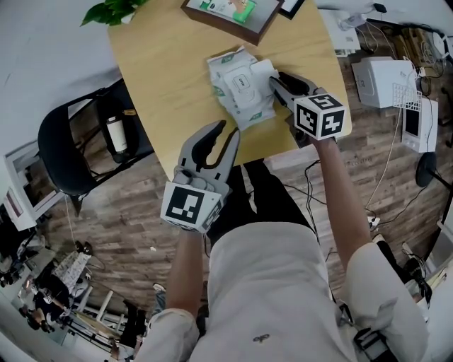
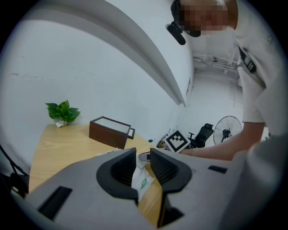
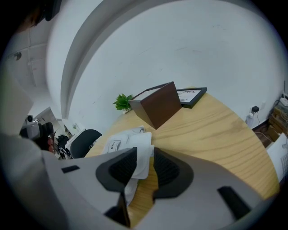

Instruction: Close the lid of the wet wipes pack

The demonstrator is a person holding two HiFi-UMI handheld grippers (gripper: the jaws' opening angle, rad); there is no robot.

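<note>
The right gripper stands released at the right side of the wet wipes pack, its jaws apart on either side of the open white lid (the flap sits between the pads, not pinched). The left gripper is likewise unclenched and empty, over the near edge of the wooden table, just short of the pack, which lies mid-table. A brown wooden box sits at the far edge.

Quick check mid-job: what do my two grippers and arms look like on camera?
Both the left gripper and right gripper are grey moulded shells with curved fingers lined in dark ribbed pads. Each carries a cube with black-and-white square markers. No cables run from them. The sleeves are short and white.
</note>
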